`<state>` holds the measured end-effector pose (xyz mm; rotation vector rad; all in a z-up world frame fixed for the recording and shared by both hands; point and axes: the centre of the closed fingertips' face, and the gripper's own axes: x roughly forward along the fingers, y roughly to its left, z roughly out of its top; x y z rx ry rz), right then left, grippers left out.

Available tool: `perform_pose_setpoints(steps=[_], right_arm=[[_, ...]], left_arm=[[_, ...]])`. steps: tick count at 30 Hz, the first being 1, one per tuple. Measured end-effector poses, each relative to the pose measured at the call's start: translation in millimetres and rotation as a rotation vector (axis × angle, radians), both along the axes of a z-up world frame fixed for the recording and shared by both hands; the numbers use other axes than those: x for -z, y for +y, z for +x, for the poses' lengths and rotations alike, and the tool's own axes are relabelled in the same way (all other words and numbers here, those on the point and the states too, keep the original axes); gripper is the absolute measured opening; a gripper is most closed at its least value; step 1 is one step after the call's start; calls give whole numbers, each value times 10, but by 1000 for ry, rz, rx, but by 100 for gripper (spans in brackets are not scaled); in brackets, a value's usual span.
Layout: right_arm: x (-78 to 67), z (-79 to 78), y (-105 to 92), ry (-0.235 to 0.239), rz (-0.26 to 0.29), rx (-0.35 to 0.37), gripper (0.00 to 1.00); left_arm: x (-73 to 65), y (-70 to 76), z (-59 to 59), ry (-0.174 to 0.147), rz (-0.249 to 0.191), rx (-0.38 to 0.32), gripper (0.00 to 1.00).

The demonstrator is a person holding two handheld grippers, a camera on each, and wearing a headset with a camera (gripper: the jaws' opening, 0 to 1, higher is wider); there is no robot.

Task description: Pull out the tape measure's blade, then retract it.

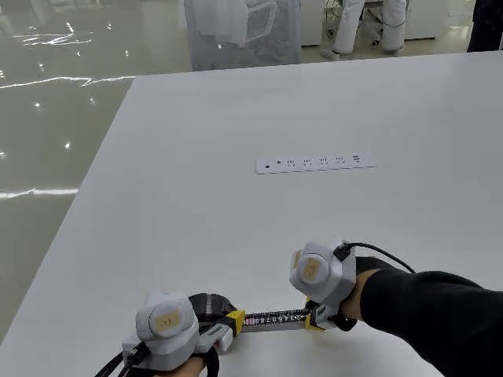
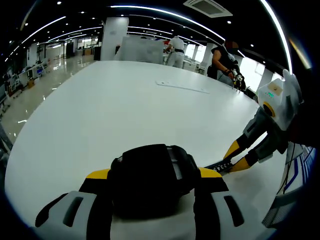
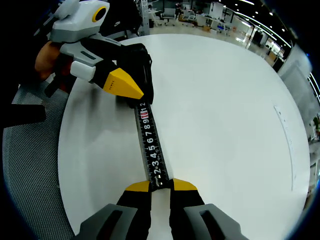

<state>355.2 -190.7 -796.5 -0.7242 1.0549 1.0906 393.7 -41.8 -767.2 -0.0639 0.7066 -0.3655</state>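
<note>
A black tape measure case (image 1: 206, 305) sits near the front edge of the white table (image 1: 236, 196), with my left gripper (image 1: 224, 316) shut around it. In the left gripper view the case (image 2: 150, 180) sits between the yellow-tipped jaws. A short length of the blade (image 1: 275, 318) runs right to my right gripper (image 1: 314, 318). In the right gripper view the numbered blade (image 3: 150, 145) stretches from the case (image 3: 139, 65) to my right gripper (image 3: 160, 185), which is shut on the blade's end. The right gripper (image 2: 235, 159) also appears in the left gripper view.
A white power strip (image 1: 314, 162) lies flat mid-table, beyond both grippers. The table's left edge (image 1: 86, 181) drops to a glossy floor. A covered object (image 1: 244, 31) and a standing person (image 1: 365, 23) are past the far edge.
</note>
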Motion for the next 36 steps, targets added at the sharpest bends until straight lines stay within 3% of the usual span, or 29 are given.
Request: perform_pose_setpoints(steps=[28,36], right_arm=[[-1,47,181,-8,20,-15,8],[2,52,211,-5,17,-8,8]], left_arm=[[7,-2,-17,2,0,2,61],[11,-7,-11,15,-2,4,61]])
